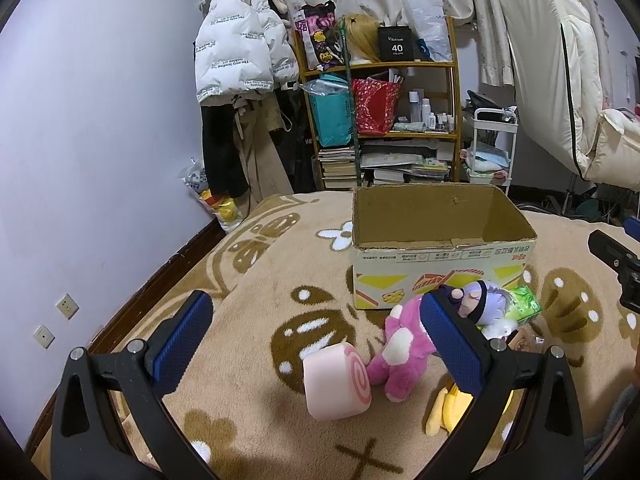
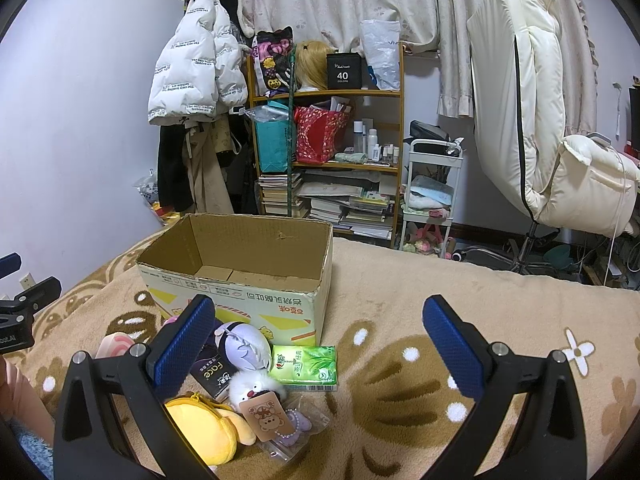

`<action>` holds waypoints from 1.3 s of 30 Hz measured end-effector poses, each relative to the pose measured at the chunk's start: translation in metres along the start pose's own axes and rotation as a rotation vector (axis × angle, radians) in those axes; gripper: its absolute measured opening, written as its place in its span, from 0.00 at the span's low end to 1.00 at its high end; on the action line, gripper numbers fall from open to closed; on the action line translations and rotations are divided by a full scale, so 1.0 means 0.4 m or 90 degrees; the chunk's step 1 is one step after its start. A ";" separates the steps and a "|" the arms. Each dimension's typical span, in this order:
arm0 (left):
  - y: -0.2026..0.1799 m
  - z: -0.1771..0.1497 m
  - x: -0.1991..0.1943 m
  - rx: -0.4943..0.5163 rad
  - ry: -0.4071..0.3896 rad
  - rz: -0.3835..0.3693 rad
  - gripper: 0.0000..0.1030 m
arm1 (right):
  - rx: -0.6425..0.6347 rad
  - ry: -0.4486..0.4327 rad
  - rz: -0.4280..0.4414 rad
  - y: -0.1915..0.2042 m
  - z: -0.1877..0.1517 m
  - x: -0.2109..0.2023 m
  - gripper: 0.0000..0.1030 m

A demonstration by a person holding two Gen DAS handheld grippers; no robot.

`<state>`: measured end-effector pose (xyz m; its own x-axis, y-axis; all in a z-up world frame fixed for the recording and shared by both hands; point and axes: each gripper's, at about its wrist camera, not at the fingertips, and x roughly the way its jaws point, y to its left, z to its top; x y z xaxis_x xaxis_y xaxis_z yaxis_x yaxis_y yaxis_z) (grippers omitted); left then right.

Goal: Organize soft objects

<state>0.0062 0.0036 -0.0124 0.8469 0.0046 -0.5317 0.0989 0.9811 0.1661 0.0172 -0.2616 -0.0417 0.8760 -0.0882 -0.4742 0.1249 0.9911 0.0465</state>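
Left wrist view: left gripper hovers with jaws spread wide and empty above the blanket. Pink swirl cushion lies directly ahead between the jaws, beside the pink plush, probably the next pick. Open cardboard box stands behind, apparently the collection bin.

Right wrist view: right gripper is likewise spread and empty. Purple-haired doll, yellow plush and green tissue pack cluster just before the box, within short reach.
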 end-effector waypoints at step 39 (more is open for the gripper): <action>0.027 -0.032 0.023 0.004 0.005 0.005 0.99 | 0.000 -0.005 0.000 0.010 -0.005 -0.006 1.00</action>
<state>0.0083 0.0168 -0.0261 0.8439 0.0145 -0.5363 0.0946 0.9800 0.1753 0.0146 -0.2574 -0.0422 0.8794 -0.0890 -0.4677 0.1253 0.9910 0.0471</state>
